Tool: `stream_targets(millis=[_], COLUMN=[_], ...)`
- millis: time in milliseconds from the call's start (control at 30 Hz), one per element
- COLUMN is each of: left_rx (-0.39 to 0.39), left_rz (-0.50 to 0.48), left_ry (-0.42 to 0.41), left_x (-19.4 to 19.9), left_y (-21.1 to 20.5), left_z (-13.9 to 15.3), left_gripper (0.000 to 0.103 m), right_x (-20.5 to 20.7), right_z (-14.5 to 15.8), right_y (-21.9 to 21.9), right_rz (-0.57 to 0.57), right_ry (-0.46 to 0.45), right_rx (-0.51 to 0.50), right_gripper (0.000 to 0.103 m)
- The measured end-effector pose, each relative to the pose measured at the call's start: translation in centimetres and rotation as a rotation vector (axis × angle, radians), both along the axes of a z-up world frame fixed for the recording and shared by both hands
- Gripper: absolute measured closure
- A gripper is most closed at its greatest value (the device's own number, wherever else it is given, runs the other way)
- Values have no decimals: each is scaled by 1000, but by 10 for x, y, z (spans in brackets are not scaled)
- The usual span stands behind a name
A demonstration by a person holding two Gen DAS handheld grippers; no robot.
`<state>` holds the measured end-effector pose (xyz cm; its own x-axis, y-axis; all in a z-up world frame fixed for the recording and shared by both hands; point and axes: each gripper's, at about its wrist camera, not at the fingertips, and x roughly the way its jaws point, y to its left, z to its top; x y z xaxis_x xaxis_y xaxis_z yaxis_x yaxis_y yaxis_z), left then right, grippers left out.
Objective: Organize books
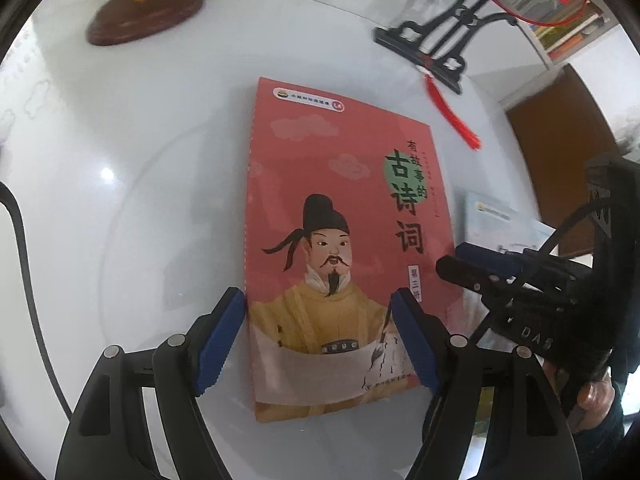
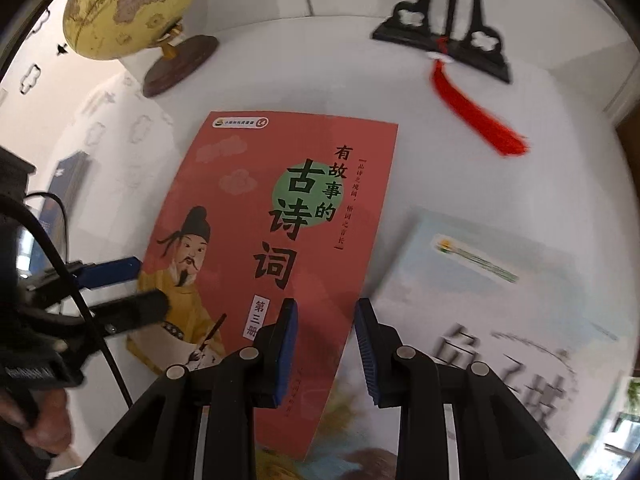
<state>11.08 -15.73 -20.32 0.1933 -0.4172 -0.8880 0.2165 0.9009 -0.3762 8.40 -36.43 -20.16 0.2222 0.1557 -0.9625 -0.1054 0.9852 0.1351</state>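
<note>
A glossy white counter (image 1: 120, 168) carries a globe (image 2: 128, 4) on a wooden base, a black carved stand (image 2: 444, 36) with a red tassel (image 2: 476, 112), and the books. The red poetry book (image 1: 340, 208) lies flat, cover up, its near end between the left gripper's (image 1: 318, 344) blue fingers (image 1: 222, 340); these stand spread about as wide as the cover, one just outside the spine edge, the other over the cover near the opposite edge, and grip nothing. The right gripper (image 2: 326, 348) hovers with its fingers (image 2: 286, 344) narrowly parted and empty, straddling the red book's right edge where it overlaps a pale blue book (image 2: 500, 300) lying beside and partly beneath it.

The likely risk is a poor pick on a thin, flat cover: fingers coming down on the smooth counter may skid, pushing the book instead of lifting it, or pinch only the top cover so the pages fan open. The right gripper could also catch both overlapping books at once, dragging the blue one along.
</note>
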Motion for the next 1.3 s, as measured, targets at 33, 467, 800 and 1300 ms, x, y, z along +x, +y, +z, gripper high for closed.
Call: stream_targets(millis=[33,467,800,1300], left_rx=[-5,-37,-168,-103], left_rz=[8,-16,-397,-445], left_ry=[4,-42,-51,37], left_x=[1,5,-26,-15], left_y=[5,5,-120,-148], left_z=[-1,21,39,-7], left_gripper=[30,30,28,28], right_x=[1,-13,-143,-164], right_z=[-2,23,85,57], right_y=[4,-11,-128,-111], right_rz=[11,-83,-420,-449], right_ry=[4,-28,-72,-75], right_rx=[-5,7,-12,11], right_gripper=[74,74,51,52])
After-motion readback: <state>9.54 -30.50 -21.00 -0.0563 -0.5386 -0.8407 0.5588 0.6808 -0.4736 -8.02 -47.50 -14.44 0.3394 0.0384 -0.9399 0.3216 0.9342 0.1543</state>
